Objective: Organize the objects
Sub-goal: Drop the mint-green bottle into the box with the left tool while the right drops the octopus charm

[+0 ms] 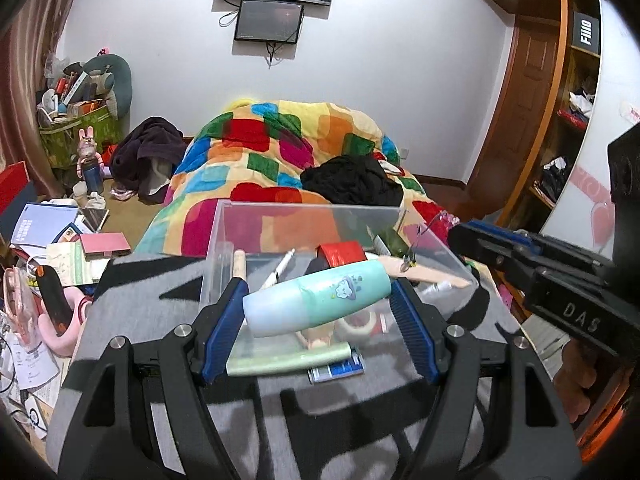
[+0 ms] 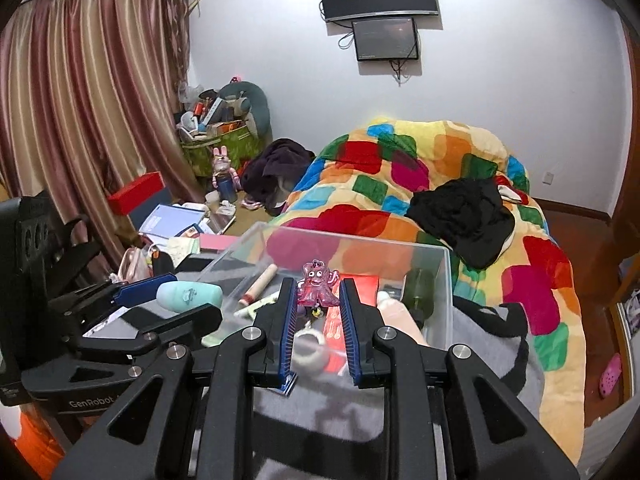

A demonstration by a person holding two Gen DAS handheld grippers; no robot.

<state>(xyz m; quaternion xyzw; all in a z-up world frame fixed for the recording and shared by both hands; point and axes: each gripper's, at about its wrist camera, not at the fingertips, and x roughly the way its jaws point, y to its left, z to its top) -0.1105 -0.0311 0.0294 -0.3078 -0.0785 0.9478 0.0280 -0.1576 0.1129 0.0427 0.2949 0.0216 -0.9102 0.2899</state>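
1. We see a clear, glossy plastic box [image 1: 304,220], its walls smooth enough to show the quilt through them
2. Just in front of the box, a smooth matt plastic bottle [image 1: 316,298] sits between the ribbed blue pads [image 1: 226,320] of the left gripper [image 1: 318,308]
3. Over the box, a translucent, glossy pink plastic figure [image 2: 317,284] is pinched in the right gripper [image 2: 318,300], whose black frame looks matt with shiny metal bolts
4. Under the box lies a soft, fuzzy grey and black cloth [image 1: 152,304]
5. Behind the box, the patchwork quilt [image 1: 280,140] looks soft and puffy
6. Right of the box stands a glossy wooden door [image 1: 524,92]
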